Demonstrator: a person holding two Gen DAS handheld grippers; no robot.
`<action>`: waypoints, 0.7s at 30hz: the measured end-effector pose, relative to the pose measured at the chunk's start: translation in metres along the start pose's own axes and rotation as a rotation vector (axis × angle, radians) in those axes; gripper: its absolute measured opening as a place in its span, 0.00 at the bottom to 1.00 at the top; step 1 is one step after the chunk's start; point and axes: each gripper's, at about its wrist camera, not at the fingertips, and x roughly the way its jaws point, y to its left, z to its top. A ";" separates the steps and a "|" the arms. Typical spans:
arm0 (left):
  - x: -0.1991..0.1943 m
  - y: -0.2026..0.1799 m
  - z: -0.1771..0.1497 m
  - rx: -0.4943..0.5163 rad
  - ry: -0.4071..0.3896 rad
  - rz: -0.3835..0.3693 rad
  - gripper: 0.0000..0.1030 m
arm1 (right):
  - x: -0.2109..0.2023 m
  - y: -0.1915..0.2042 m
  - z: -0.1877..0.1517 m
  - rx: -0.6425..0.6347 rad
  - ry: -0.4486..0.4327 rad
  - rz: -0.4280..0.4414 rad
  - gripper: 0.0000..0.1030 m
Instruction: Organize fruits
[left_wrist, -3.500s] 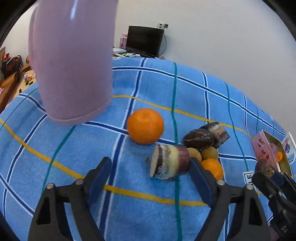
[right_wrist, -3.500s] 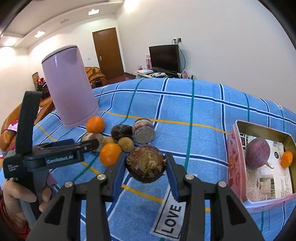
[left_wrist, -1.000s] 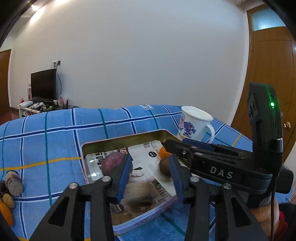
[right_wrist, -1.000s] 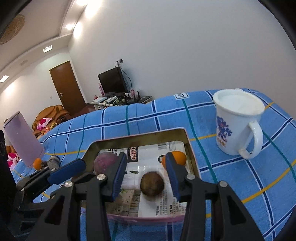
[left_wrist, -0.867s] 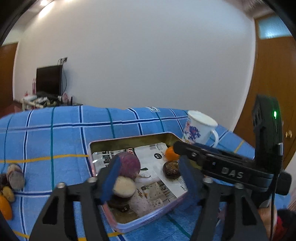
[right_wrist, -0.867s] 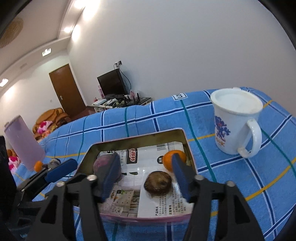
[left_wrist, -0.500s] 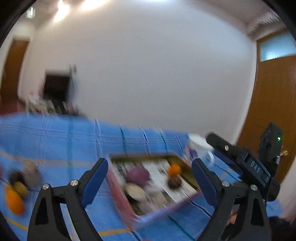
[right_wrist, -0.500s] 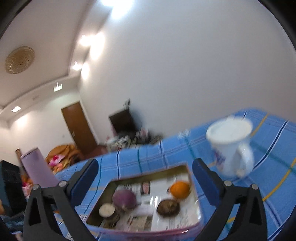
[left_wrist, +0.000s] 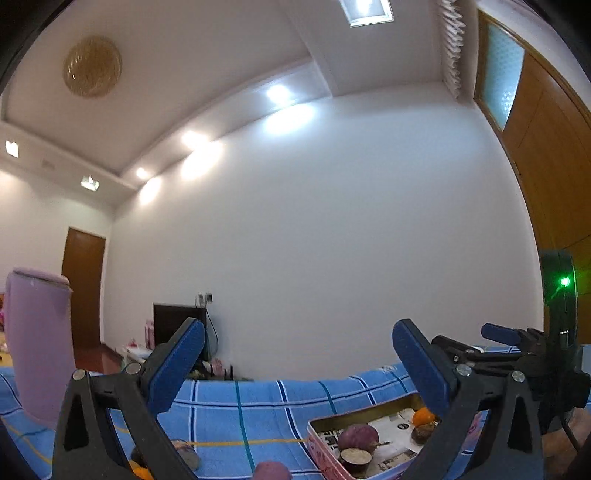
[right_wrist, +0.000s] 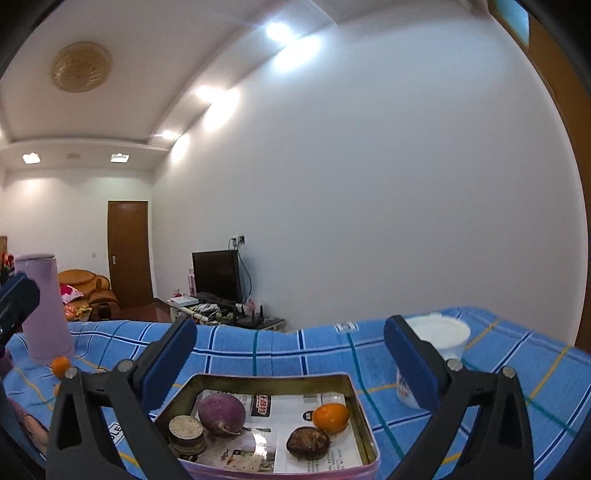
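The pink-walled tin box (right_wrist: 354, 391) lined with newspaper holds a round purple fruit (right_wrist: 221, 412), a cut brown-skinned piece (right_wrist: 186, 434), a dark wrinkled fruit (right_wrist: 307, 442) and a small orange (right_wrist: 330, 416). My right gripper (right_wrist: 290, 354) is open and empty, raised above the box. My left gripper (left_wrist: 297, 360) is open and empty, raised high and tilted up; the box (left_wrist: 328, 441) lies low at its right. Loose fruit (left_wrist: 184, 452) lies on the blue cloth at lower left, with a small orange (right_wrist: 61, 365) near the tumbler.
A tall lilac tumbler (left_wrist: 37, 345) (right_wrist: 42, 306) stands at the left on the blue checked cloth (right_wrist: 295, 350). A white mug (right_wrist: 439, 354) stands right of the box. The right gripper's body (left_wrist: 554, 365) shows at the left view's right edge.
Both grippers let their fruit drop into the box, opened wide, then rose and tilted upward away from it. The cut piece and the dark fruit now lie in the box.
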 end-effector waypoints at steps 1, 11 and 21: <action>-0.004 0.000 0.000 0.002 -0.019 0.005 0.99 | -0.002 0.001 0.000 -0.006 -0.011 -0.004 1.00; -0.011 -0.008 -0.003 0.069 -0.096 0.054 0.99 | -0.020 0.005 0.003 -0.020 -0.079 -0.060 1.00; -0.015 0.016 -0.003 -0.006 -0.082 0.183 0.99 | -0.043 0.019 0.002 -0.066 -0.175 -0.093 1.00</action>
